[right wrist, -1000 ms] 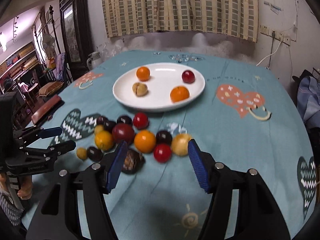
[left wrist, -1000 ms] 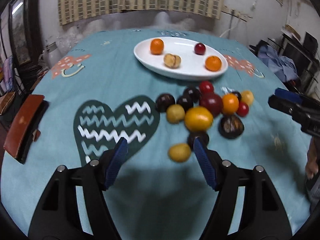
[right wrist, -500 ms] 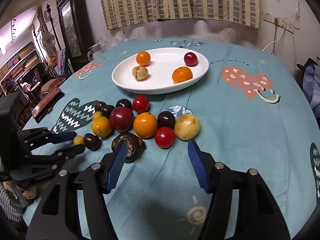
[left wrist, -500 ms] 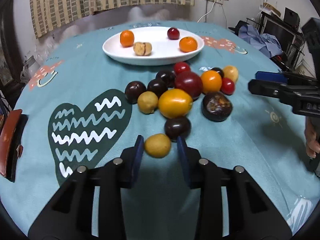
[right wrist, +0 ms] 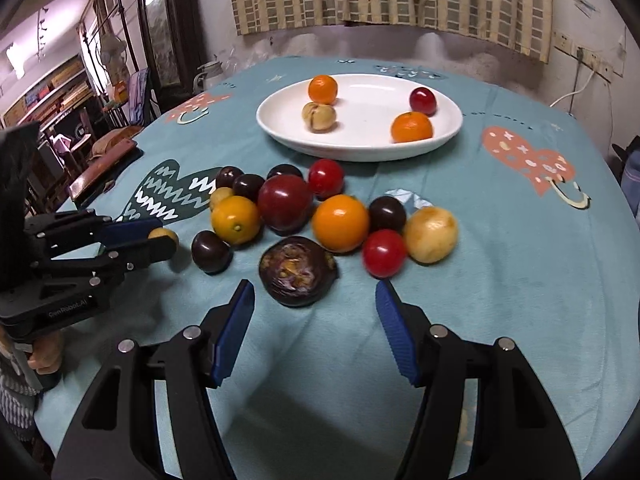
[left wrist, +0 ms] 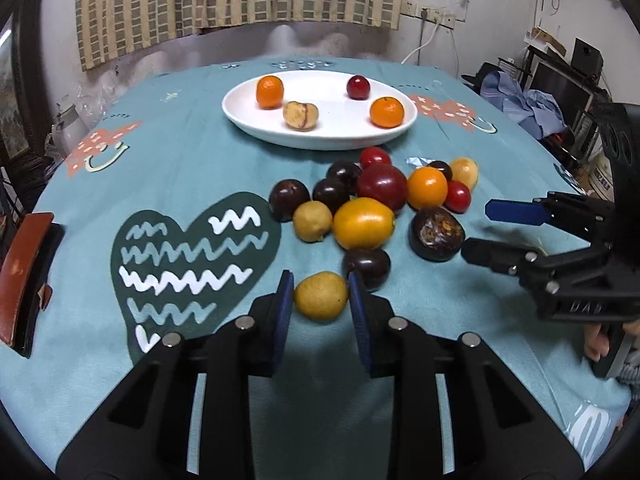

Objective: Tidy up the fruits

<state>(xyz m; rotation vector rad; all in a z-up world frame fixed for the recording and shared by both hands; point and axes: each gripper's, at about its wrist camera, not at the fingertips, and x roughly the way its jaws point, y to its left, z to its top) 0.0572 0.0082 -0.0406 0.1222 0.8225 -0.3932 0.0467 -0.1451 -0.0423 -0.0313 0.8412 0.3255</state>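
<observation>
On the blue tablecloth (left wrist: 192, 148) sits a heap of fruit, and the left gripper (left wrist: 320, 294) has its two blue pads squeezed tight on a small yellow fruit (left wrist: 321, 295) at the near edge of the heap. This yellow fruit sits on the cloth, just beside a dark plum (left wrist: 367, 263) on its far right. Left of it is a big dark green heart (left wrist: 188, 256) printed on the cloth.

Farther back lie more fruits close together: a big orange-yellow fruit (left wrist: 364, 223), a big red plum (left wrist: 382, 186), an orange (left wrist: 427, 188) and a wrinkly dark purple fruit (left wrist: 437, 233) on the right side of the heap.

At the far end of the table stands a white plate (left wrist: 320, 136). It holds two oranges, one red fruit and one pale brown fruit.

The right gripper (right wrist: 314, 300) hangs low over the cloth with its fingers spread wide and nothing between them. The wrinkly dark purple fruit (right wrist: 298, 270) lies just past its tips, a bit to the left side. A red cherry tomato (right wrist: 384, 253) and a pale yellow fruit (right wrist: 431, 234) lie to the far right of it.

A hand (right wrist: 44, 354) holds the left gripper's handle at the near left.
</observation>
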